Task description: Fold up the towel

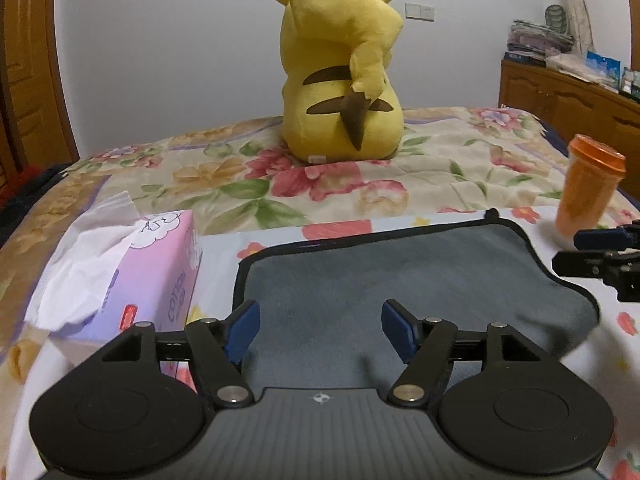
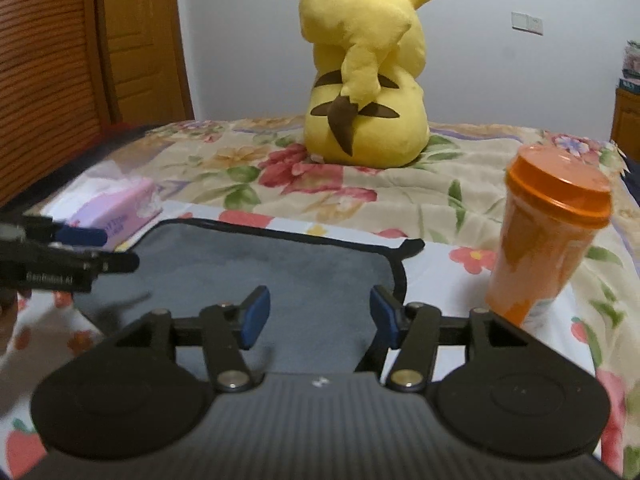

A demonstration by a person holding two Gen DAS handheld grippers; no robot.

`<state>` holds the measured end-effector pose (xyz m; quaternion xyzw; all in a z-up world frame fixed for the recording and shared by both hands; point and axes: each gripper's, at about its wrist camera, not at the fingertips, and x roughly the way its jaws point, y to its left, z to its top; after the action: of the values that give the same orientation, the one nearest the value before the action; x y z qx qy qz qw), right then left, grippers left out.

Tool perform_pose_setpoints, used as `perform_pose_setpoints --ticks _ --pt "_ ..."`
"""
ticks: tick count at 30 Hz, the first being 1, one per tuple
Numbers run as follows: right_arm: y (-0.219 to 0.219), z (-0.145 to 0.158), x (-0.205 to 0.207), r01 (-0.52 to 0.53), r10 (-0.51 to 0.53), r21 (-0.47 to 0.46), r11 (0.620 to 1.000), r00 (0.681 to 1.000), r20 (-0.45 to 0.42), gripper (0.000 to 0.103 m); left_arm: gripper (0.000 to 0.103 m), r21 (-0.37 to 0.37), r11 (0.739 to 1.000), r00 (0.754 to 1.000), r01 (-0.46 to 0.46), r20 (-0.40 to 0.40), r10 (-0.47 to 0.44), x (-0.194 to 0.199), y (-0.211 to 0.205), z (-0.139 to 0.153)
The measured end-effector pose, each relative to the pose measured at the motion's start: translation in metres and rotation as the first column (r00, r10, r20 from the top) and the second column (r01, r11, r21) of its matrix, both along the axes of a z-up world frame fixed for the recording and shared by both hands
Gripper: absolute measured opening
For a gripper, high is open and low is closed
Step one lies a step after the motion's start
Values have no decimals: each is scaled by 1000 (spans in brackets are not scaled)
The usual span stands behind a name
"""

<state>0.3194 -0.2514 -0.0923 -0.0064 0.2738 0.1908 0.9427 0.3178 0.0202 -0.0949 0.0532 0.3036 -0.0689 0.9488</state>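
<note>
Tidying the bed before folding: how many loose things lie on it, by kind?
Towel: 1
Tissue box: 1
Orange cup: 1
Plush toy: 1
Total: 4

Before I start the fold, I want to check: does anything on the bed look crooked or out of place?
The orange cup leans on the soft bedding right of the grey towel and may tip. The towel's near right edge looks rumpled. The tissue box sits close beside its left edge.

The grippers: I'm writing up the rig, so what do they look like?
Both the left gripper and right gripper match: black linkage arms with silver pivot pins, blue fingertip pads, a ribbed dark-grey body flanked by round black discs.
</note>
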Motion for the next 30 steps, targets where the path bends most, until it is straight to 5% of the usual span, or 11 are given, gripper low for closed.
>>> perform_pose_setpoints --ticks 10,14,19,23,30 --pt "-1 16 -33 30 -30 -2 1000 1000 1 62 87 9 1000 1000 1 9 -2 -36 -8 21" --pt "-1 23 -40 54 -54 0 999 999 3 82 92 18 1000 999 -8 34 8 -47 -8 34" --pt "-1 39 -49 61 -61 16 998 998 27 88 98 18 1000 998 -15 58 13 -58 -6 50" --pt "-3 50 -57 84 -85 18 996 995 50 103 103 3 1000 995 -19 93 19 -69 -4 63" --pt "-6 66 -71 106 -107 10 994 992 61 103 103 6 1000 993 -26 114 25 -90 -5 86"
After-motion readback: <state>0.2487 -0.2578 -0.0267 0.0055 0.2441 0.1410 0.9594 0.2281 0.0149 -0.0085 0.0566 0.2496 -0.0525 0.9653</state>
